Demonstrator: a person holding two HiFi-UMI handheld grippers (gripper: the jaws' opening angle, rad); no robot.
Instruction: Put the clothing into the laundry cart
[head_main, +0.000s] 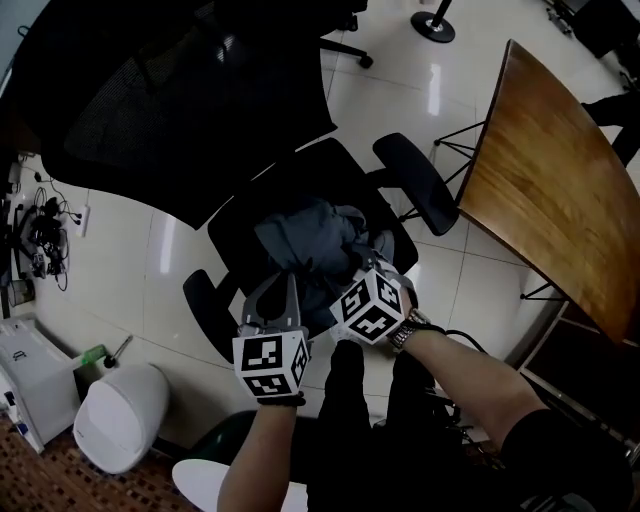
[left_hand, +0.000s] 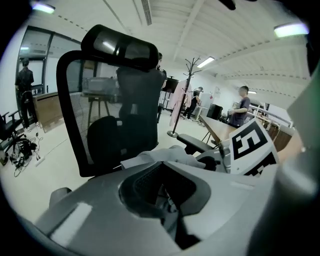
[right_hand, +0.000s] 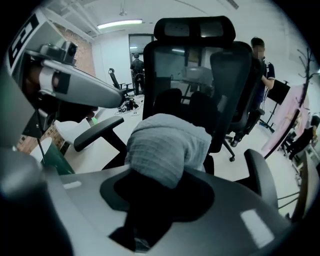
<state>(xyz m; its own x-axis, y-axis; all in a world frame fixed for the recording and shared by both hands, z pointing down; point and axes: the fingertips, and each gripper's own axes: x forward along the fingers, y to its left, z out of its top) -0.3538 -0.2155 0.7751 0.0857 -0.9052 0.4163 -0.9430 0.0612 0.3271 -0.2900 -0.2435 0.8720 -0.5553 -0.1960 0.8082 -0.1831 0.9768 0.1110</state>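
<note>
Grey garment (head_main: 318, 240): soft, light, limp. Your right hand-held gripper (right_hand: 162, 190) clenches a fold; left hand-held gripper (head_main: 283, 290) seemingly released. Grasp thick bunches.

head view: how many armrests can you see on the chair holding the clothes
2. One armrest is right of the grey clothing, toward the wooden table; the other armrest is at the seat's lower left. None seems hidden.

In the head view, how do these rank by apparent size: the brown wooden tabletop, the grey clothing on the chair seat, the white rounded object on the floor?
1. Brown wooden tabletop: clearly largest.
2-3. Grey clothing and white rounded object: they look about alike, so I leave them unranked.
</note>
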